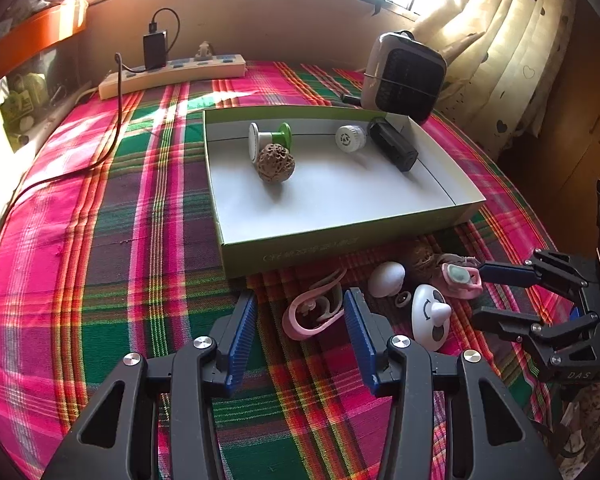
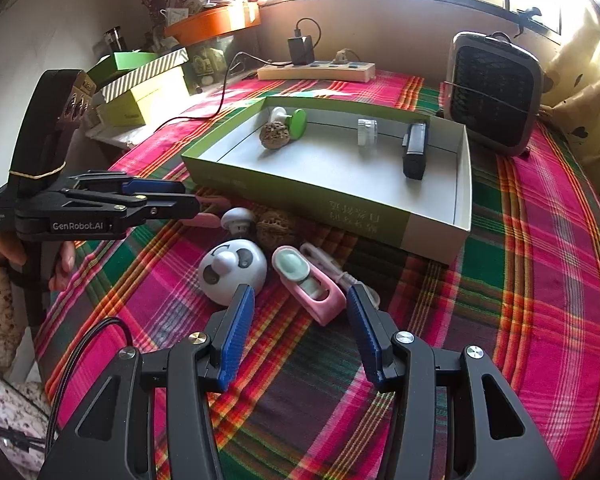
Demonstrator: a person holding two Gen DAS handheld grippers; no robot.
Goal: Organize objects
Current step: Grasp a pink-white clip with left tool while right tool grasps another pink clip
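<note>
A shallow green box (image 1: 340, 240) (image 2: 300, 196) holds a walnut (image 1: 276, 163) (image 2: 275, 134), a green-and-white spool (image 1: 270, 138) (image 2: 292, 120), a white cap (image 1: 350, 139) (image 2: 367, 131) and a black block (image 1: 394, 145) (image 2: 414, 150). In front of it lie a pink clip (image 1: 312, 312), a white egg shape (image 1: 386, 279), a panda toy (image 1: 431, 316) (image 2: 232, 270), a second walnut (image 2: 276, 229) and a pink-and-mint case (image 2: 310, 284) (image 1: 460, 278). My left gripper (image 1: 300, 340) (image 2: 192, 198) is open over the pink clip. My right gripper (image 2: 300, 336) (image 1: 476, 292) is open just short of the pink case.
A plaid cloth (image 1: 100, 260) covers the table. A power strip with a charger (image 1: 172, 74) and a small heater (image 1: 404, 76) (image 2: 494, 92) stand behind the box. Stacked boxes (image 2: 140, 88) sit at far left, a curtain (image 1: 512, 48) at the right.
</note>
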